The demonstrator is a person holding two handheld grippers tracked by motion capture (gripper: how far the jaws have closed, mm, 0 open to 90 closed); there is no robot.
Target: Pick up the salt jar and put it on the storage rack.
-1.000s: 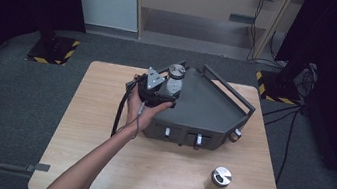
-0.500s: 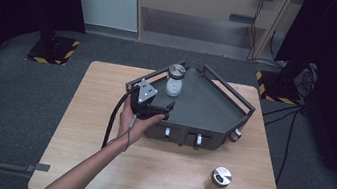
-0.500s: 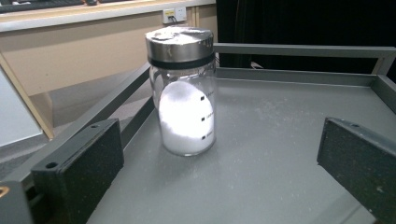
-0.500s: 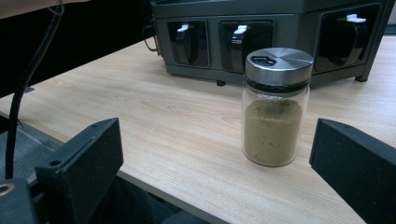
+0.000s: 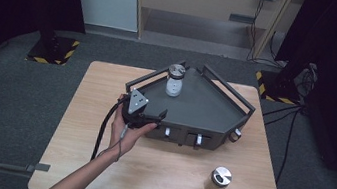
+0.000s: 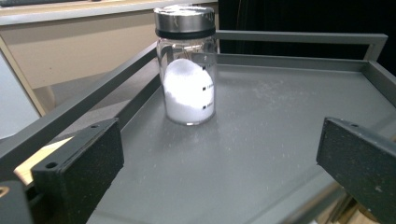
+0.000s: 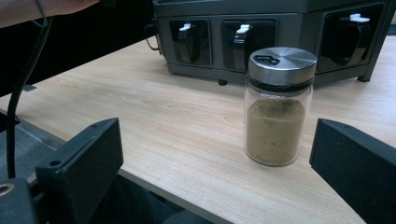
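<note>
A glass jar of white powder [image 5: 174,81] with a metal lid stands upright at the far corner of the dark grey railed tray [image 5: 204,111]. My left gripper [image 5: 153,116], held in a person's hand, hovers open at the tray's near left edge. In the left gripper view the white jar [image 6: 188,70] stands free well ahead of the left gripper [image 6: 219,163], with nothing between the jaws. A second jar, of brown powder [image 5: 217,181], stands on the wooden table [image 5: 93,113] at the near right. My right gripper [image 7: 215,172] is open and low, and the brown jar [image 7: 278,107] stands just beyond its jaws.
The tray's front face carries several small white-tipped latches [image 7: 243,39] facing the brown jar. The left gripper's black cable [image 5: 102,132] trails along the forearm to the table's near edge. Cables [image 5: 289,117] lie on the floor to the right.
The left gripper was on the white jar, let it go on the tray, and pulled back toward the tray's near left edge. The jar stays standing; the brown jar has not moved.
</note>
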